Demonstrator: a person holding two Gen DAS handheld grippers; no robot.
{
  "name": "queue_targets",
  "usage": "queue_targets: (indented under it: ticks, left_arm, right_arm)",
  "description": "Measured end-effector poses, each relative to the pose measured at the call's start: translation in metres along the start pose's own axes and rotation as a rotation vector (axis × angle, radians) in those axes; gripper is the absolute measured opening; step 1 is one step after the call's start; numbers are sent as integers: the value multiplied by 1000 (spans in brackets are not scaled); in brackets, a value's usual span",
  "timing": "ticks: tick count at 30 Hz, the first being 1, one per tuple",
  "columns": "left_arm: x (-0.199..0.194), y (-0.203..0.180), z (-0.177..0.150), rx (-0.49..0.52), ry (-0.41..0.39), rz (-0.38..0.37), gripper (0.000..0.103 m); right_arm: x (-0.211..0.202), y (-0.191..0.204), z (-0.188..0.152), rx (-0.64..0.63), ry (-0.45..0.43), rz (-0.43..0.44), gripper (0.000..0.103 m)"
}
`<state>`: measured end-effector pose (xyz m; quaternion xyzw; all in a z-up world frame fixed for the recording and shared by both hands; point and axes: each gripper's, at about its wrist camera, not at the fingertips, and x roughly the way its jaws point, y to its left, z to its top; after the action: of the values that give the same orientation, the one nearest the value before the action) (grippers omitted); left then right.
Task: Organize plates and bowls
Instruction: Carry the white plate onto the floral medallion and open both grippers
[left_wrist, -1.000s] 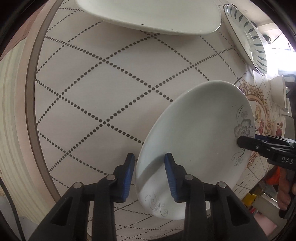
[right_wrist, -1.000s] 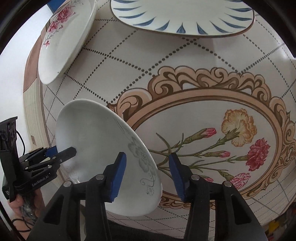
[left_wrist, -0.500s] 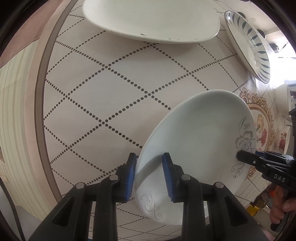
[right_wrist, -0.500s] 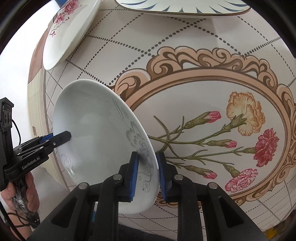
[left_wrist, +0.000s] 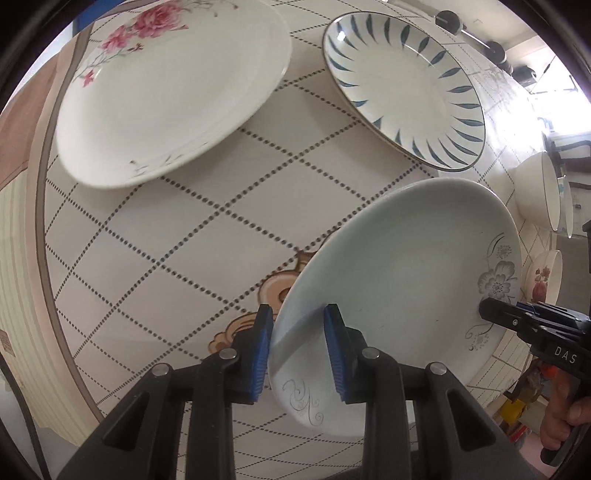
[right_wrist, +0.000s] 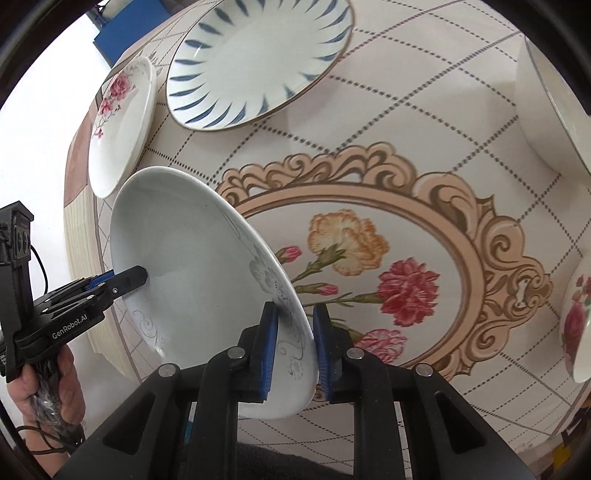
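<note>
A pale plate with grey flower prints (left_wrist: 406, 288) (right_wrist: 192, 280) hangs tilted above the patterned tablecloth (left_wrist: 166, 258), held at two opposite rims. My left gripper (left_wrist: 298, 308) is shut on its near rim, one blue pad on each face. My right gripper (right_wrist: 295, 308) is shut on the other rim beside the grey flower. In the left wrist view the right gripper (left_wrist: 495, 315) shows at the plate's far edge. The left gripper (right_wrist: 136, 275) shows likewise in the right wrist view. A hand holds each tool.
A white plate with pink flowers (left_wrist: 173, 92) (right_wrist: 122, 122) and a plate with blue leaf strokes (left_wrist: 402, 85) (right_wrist: 258, 55) lie on the far side. A plain white bowl (left_wrist: 535, 192) and a red-flowered bowl (left_wrist: 546, 280) (right_wrist: 578, 325) stand to the right.
The right gripper closed onto the plate's rim. Both grippers then lifted the plate and carried it across the table towards the framed flower print; the far plates came into fuller view.
</note>
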<state>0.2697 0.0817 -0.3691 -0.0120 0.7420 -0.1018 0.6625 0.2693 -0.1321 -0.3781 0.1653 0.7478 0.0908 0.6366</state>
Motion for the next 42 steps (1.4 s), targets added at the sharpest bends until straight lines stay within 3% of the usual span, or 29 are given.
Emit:
queue_targets:
  ticks: [6, 15, 27, 32, 35, 36, 38, 42]
  left_arm:
    - [19, -32, 24, 24, 37, 3, 26]
    - [31, -74, 36, 61, 64, 54, 26]
    - [33, -81, 36, 93, 60, 70, 26]
    - [11, -75, 30, 70, 24, 47, 27]
    - [-25, -60, 26, 39, -51, 6, 28]
    - [-38, -52, 25, 22, -80, -6, 32]
    - [-65, -33, 24, -16, -139, -16, 38]
    - [-109, 20, 29, -138, -266, -45, 56]
  right_arm:
    - [-16, -61, 13, 46, 4, -32, 22]
    - [-21, -112, 19, 94, 41, -40, 22]
    - [-1, -106, 37, 119, 91, -44, 23]
    - [-4, -90, 42, 104, 95, -126, 25]
    - [-21, -71, 41, 78, 37, -187, 42]
    - [-30, -64, 41, 64, 11, -186, 46]
    - [-47, -46, 44, 40, -47, -166, 51]
    - [-81, 9, 65, -30, -178, -80, 79]
